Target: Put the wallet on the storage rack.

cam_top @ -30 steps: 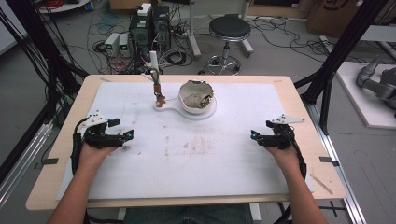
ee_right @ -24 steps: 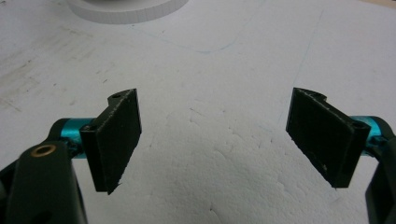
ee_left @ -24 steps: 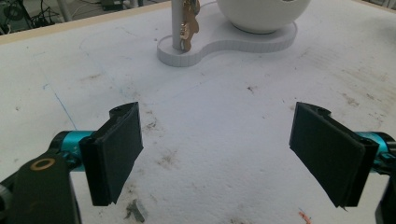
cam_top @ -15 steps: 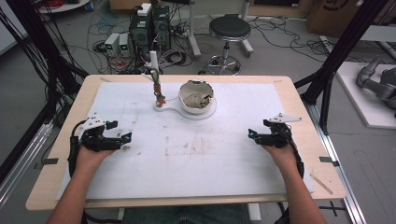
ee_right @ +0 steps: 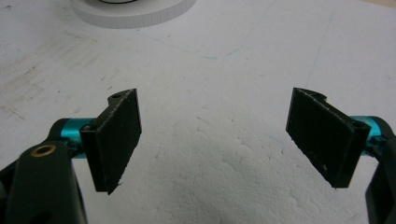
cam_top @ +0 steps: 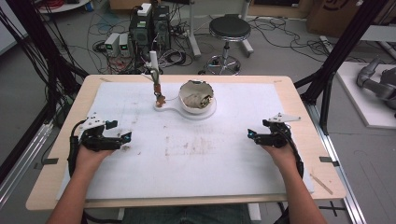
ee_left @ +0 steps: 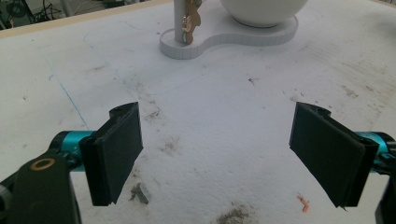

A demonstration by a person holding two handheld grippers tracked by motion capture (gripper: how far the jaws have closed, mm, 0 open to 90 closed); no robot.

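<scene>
Left tongs (cam_top: 125,138): spread wide, empty, low over the desk's near left.
Right tongs (cam_top: 252,136): spread wide, empty, near right.
Desk (cam_top: 299,116): white sheet on top.
Bowl (cam_top: 196,96): far centre, on white stand.
Key (cam_top: 160,98): hanging just beside bowl.
</scene>
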